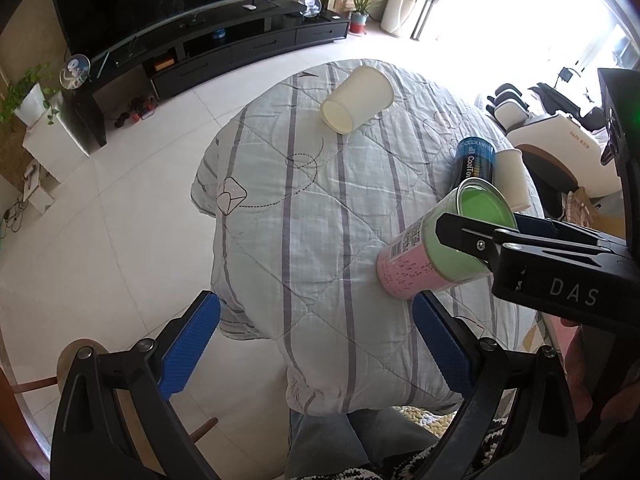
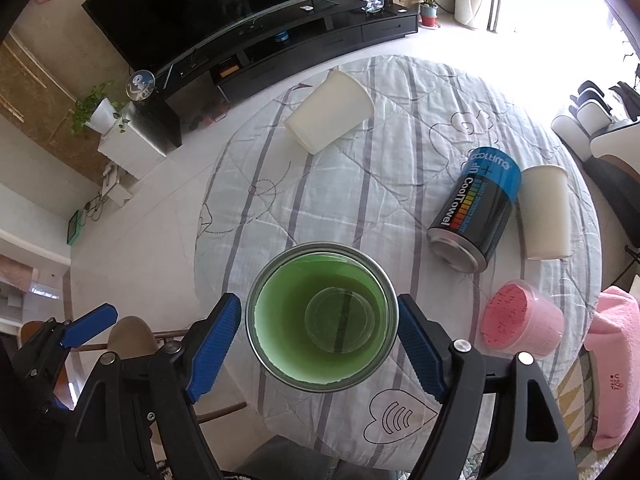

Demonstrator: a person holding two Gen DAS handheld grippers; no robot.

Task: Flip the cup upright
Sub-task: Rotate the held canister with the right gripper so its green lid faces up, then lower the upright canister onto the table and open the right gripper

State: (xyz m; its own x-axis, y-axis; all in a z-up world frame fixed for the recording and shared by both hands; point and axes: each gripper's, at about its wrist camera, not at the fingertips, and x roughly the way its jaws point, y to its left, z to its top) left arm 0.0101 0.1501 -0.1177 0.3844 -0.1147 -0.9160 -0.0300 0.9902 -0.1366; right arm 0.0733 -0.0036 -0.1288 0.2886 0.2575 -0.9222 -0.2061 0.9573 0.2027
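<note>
My right gripper (image 2: 320, 340) is shut on a green and pink cup (image 2: 322, 316), its open mouth facing the camera. In the left wrist view the same cup (image 1: 436, 248) hangs tilted above the quilt, clamped by the right gripper (image 1: 476, 240). My left gripper (image 1: 316, 344) is open and empty over the quilt's near edge; its fingers (image 2: 90, 324) show at the left of the right wrist view. A white paper cup (image 1: 358, 100) (image 2: 330, 110) lies on its side at the far end.
A striped quilt (image 1: 304, 208) (image 2: 360, 200) covers the round table. A blue-black CoolTowel can (image 2: 476, 212) lies on its side beside a white cup (image 2: 546, 216). A pink cup (image 2: 520, 322) sits at right. A TV stand (image 1: 224, 44) is behind.
</note>
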